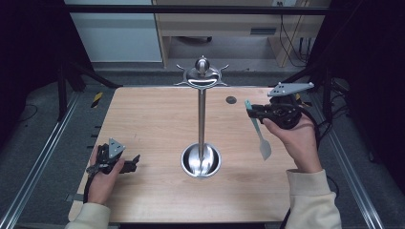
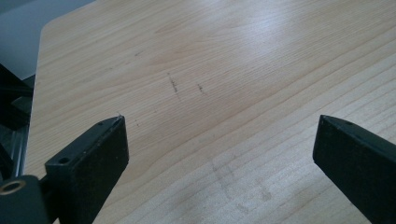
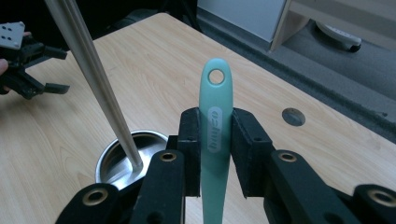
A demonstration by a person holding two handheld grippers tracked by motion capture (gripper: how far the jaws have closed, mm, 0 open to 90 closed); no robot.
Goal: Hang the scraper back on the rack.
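A teal spatula (image 1: 258, 132) hangs blade-down over the table's right side. My right gripper (image 1: 251, 110) is shut on its handle, just below the hanging hole. In the right gripper view the spatula handle (image 3: 215, 84) stands upright between the pads of the right gripper (image 3: 215, 140). A steel hanging stand (image 1: 202, 119) rises from a round bowl base (image 1: 191, 164) at the table's middle, with curved hooks (image 1: 216, 78) at its top. My left gripper (image 1: 135, 162) rests low at the front left, and in the left gripper view its jaws (image 2: 219, 140) stand wide open over bare wood.
The wooden table (image 1: 153, 124) has a small dark round cable hole (image 1: 231, 99) at the back right. The stand's pole (image 3: 93, 74) leans across the right gripper view, left of the spatula. Metal rails run along both sides of the table.
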